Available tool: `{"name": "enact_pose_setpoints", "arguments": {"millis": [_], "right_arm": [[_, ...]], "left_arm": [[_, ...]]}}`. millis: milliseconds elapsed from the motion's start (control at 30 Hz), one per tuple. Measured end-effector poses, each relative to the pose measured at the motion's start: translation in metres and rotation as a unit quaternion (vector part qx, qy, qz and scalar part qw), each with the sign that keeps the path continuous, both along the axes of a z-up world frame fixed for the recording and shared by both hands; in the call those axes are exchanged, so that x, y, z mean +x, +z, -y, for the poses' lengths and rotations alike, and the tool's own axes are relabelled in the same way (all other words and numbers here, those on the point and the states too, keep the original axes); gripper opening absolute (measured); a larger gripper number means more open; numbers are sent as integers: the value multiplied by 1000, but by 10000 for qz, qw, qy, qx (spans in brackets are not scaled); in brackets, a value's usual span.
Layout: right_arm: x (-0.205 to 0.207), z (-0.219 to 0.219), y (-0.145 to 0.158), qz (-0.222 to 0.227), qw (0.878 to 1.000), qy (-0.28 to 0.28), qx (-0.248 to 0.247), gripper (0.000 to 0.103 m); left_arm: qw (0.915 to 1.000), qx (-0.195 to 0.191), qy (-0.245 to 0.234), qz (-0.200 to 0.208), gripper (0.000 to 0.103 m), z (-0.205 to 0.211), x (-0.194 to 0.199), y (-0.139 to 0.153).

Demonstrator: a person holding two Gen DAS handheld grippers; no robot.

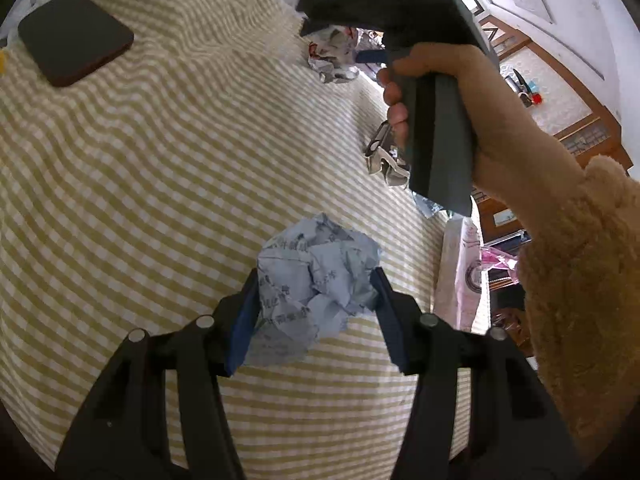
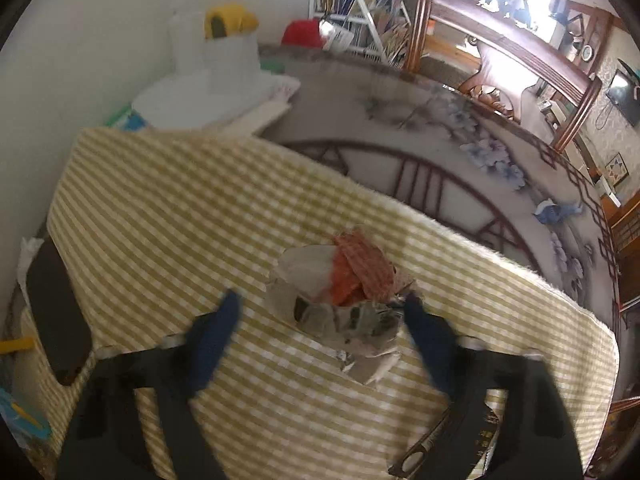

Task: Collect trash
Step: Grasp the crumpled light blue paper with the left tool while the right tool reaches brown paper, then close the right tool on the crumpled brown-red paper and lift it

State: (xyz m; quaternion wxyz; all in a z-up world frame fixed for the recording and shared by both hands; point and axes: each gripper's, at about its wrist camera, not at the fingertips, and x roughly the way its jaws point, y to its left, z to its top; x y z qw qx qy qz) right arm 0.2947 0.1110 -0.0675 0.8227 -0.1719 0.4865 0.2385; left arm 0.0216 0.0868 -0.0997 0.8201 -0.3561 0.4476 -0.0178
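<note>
Two grippers work over a yellow checked cloth point(image 1: 140, 184). The left gripper point(image 1: 316, 284) has its blue pads pressed against both sides of a crumpled blue paper ball point(image 1: 316, 276), which bulges up between the fingers and sits low over the cloth; whether it is lifted clear or resting there is hard to tell.

Further along the cloth, the left view shows the person's right hand point(image 1: 460, 120), in a fuzzy tan sleeve point(image 1: 580, 280), wrapped round the handle of the right gripper. Just beyond it lies a crumpled foil-and-paper wrapper point(image 1: 336, 60), near the cloth's far edge. A metal clip point(image 1: 384, 152) lies beside the hand, partly hidden by the handle. A dark flat pad point(image 1: 74, 38) rests near the cloth's far left corner.

From the right wrist view, the right gripper point(image 2: 320, 312) stands wide, its fingers astride the wrapper point(image 2: 340, 292), which shows red, white and silver folds. The right finger looks close to the wrapper's edge, though blur makes contact uncertain; the left finger is apart from it. White boxes point(image 2: 216, 80) are stacked beyond the cloth by the wall.
</note>
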Motion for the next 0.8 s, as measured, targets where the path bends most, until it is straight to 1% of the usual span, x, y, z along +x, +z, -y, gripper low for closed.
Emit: {"name": "enact_pose_setpoints", "arguments": {"millis": [33,67,167,267,333,467,633,800], "right_arm": [[-2,5,0,11,10000,-59,42,40],[-3,12,1,-41,9998,-106,179,35],[-10,34,11,-148,9979,-229,583,31],[-25,58,28,-114,9962,-295,808,31],[-39,74,40,-61,9959,-277,863,31],[-78,119,65,71,9937,-264,1090,31],[-133,174,85,143,9882,-488,1443,31],[-186,220,95,500,9870,-632,1392,31]], "left_arm": [[10000,-8,1,-5,52,0,0,0],[10000,1,2,-7,52,0,0,0],[10000,31,15,-10,52,2,1,1],[10000,79,14,-19,53,4,2,1],[9999,112,8,-24,53,5,3,1],[9998,206,-11,-16,53,8,5,2],[9994,345,-15,7,53,16,8,4],[9981,600,-76,101,53,22,11,5]]}}
